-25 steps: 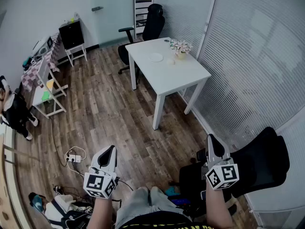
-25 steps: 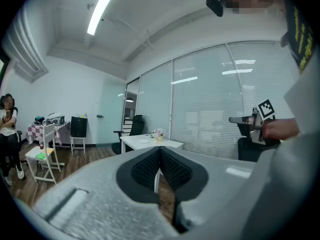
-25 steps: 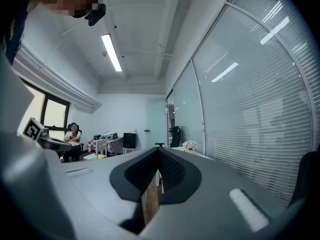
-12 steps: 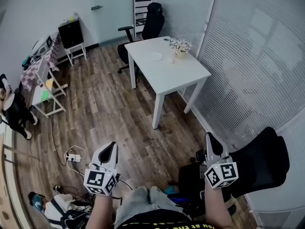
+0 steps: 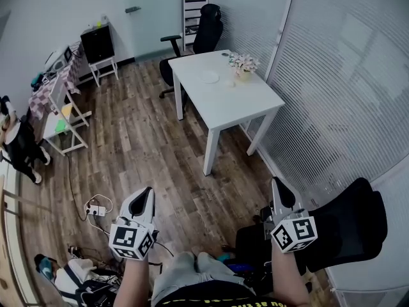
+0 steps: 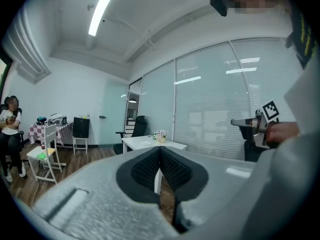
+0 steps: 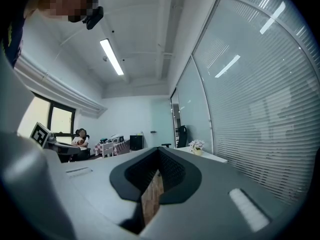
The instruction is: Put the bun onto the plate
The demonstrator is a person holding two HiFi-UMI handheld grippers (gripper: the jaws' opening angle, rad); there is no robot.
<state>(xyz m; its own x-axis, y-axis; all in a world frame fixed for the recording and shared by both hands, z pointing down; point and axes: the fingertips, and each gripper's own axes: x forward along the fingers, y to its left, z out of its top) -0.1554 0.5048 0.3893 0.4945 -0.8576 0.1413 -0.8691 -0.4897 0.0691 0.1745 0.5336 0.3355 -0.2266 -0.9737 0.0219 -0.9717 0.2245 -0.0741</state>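
Closest to the person, the left gripper [image 5: 146, 196] and the right gripper [image 5: 276, 187] are both fully closed, ribbed black pads [image 6: 146, 170] pressed together on nothing, above a brown plank floor [image 5: 147, 146]. Farther off stands a white rectangular table [image 5: 249, 101], with a round white plate [image 5: 209, 77] near its far edge and a flower pot [image 5: 243, 65] beside. The bun is too small to tell surely: only a small pale thing [image 5: 231, 81] lies between plate and pot.
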